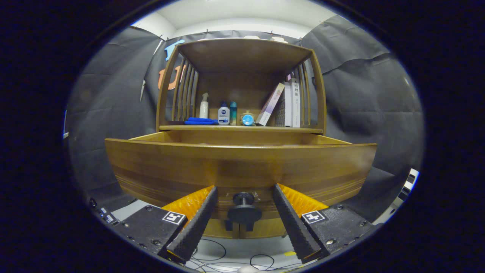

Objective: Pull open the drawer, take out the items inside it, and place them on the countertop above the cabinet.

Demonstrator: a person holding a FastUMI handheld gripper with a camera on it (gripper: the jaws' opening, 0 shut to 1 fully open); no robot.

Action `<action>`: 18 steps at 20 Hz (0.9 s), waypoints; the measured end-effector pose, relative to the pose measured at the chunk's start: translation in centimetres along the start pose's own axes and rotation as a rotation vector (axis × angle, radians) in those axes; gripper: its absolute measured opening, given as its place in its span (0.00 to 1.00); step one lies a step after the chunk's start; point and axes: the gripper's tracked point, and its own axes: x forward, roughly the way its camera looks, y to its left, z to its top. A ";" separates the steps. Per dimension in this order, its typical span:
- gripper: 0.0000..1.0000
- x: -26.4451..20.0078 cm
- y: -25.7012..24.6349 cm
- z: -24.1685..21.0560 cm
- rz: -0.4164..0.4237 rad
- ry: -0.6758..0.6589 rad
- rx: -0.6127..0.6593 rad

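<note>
The drawer (242, 167) is seen pulled out of the cabinet toward the camera, its wide wooden front standing just ahead of the hand-held gripper (244, 201). The 2 fingers are spread apart, 1 on each side of the round dark knob (243, 210) at the lower middle of the drawer front; a clear gap is left on both sides of the knob, so nothing is gripped and the fingers are judged to be open around it rather than pressed on it. That straddling position fits a pull on the knob, since the fingers are lined up with it at its own height. The inside of the drawer is hidden by the raised front panel, so its contents cannot be told from this low angle. Above and beyond the drawer lies the tabletop (242, 129) of the cabinet, under an upper shelf, and it is already partly taken: a blue cloth (201, 121) at the left, a white pump bottle (204, 107), 2 small bottles (227, 114) and a small round jar (247, 119) near the middle, and leaning books (288, 102) at the right. Free room is seen mainly along the near edge, which is judged the likeliest landing place for the items.
</note>
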 end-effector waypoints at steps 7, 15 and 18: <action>0.97 2.8 0.1 0.8 0.017 0.012 -0.009; 0.97 8.7 1.3 2.6 -0.016 0.005 -0.010; 0.97 11.3 1.3 3.0 -0.013 0.014 0.011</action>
